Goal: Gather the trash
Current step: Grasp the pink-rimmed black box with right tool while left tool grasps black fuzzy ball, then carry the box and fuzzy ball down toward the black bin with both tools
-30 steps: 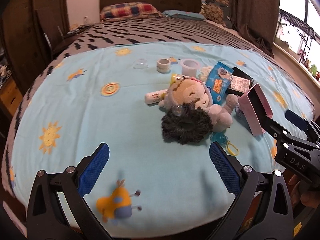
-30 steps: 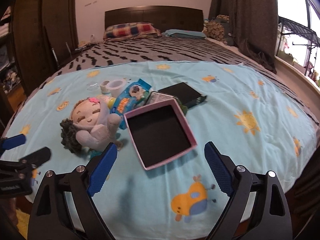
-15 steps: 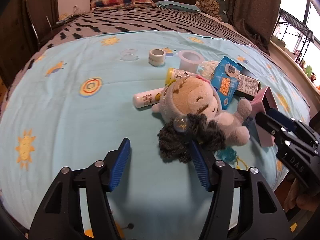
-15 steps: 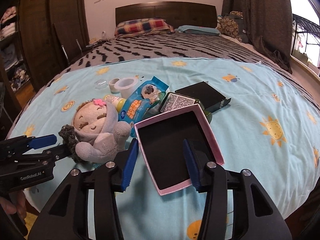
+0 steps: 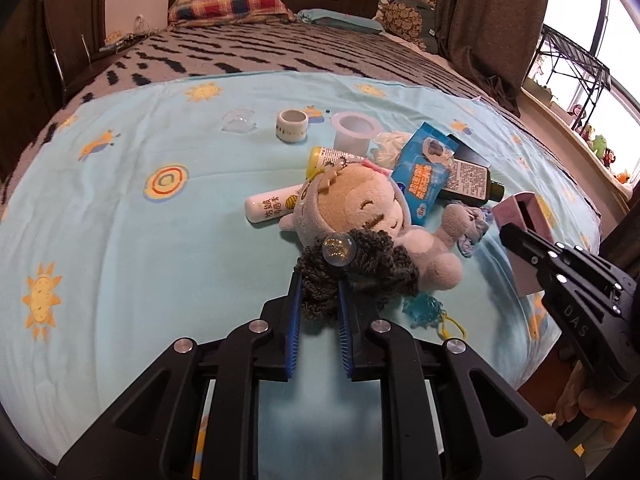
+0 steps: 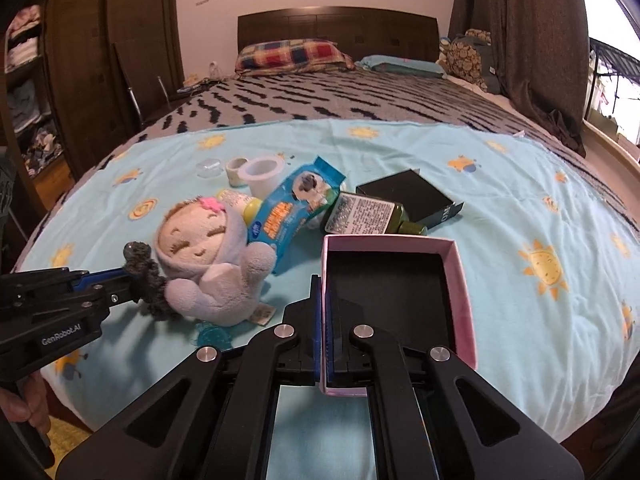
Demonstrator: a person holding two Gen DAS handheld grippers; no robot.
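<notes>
On the light blue sheet a dark grey knitted scrunchie with a glitter bead lies against a plush doll. My left gripper is closing its jaws and the pads squeeze the scrunchie's near edge. The right wrist view shows that left gripper from the side, pinching the scrunchie. My right gripper is closing too, pads pressed on the left wall of an open pink box with a black inside. In the left wrist view the right gripper sits at that pink box.
Behind the doll lie a blue wipes pack, a green bottle, a black box, a white cup, a tape roll, a clear lid and a white tube. A teal keychain lies near the bed's front edge.
Both grippers went from wide open to closed. The left one moved forward onto the scrunchie, the right one onto the pink box's left wall.
</notes>
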